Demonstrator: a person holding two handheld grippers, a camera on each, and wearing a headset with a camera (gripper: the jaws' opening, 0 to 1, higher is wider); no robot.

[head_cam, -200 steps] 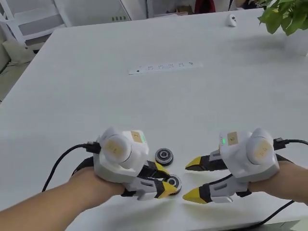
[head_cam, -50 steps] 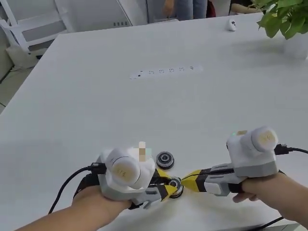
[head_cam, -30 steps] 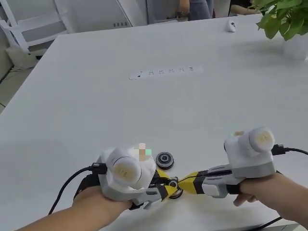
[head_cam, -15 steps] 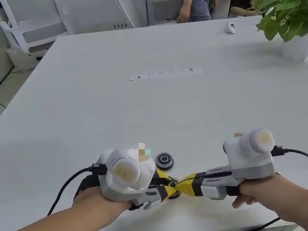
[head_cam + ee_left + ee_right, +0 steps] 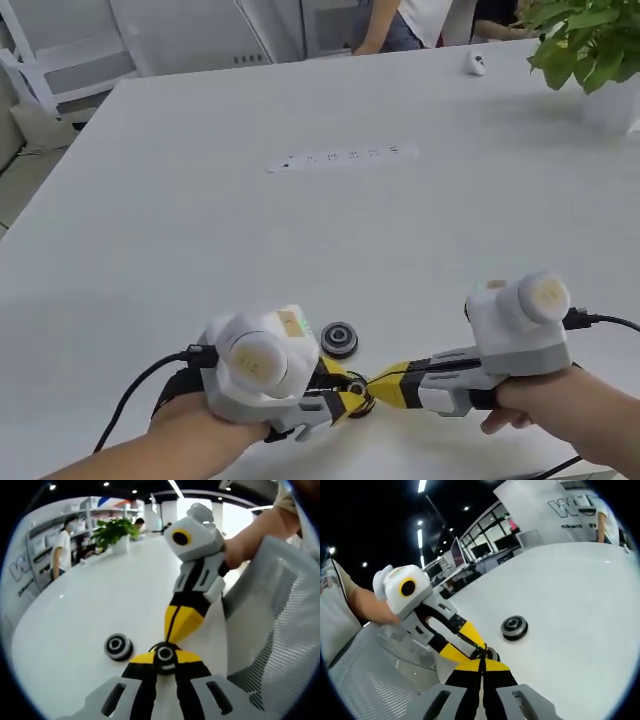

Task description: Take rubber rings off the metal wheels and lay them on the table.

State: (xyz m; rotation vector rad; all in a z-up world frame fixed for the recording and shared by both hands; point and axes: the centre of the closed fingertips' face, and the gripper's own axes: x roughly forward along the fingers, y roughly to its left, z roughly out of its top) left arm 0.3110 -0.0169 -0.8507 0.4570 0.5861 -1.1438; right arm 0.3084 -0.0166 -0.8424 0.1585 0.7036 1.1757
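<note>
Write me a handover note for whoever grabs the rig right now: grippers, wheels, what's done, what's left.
Left gripper: shut on one metal wheel.
Right gripper: shut, tips against that wheel's rim; I cannot tell whether they pinch the rubber ring.
Second wheel: lying flat on the table just beyond the grippers, its dark ring apparently on.
Done: no ring off yet, as far as the views tell.
Left: peel both rings off and lay them on the table.
</note>
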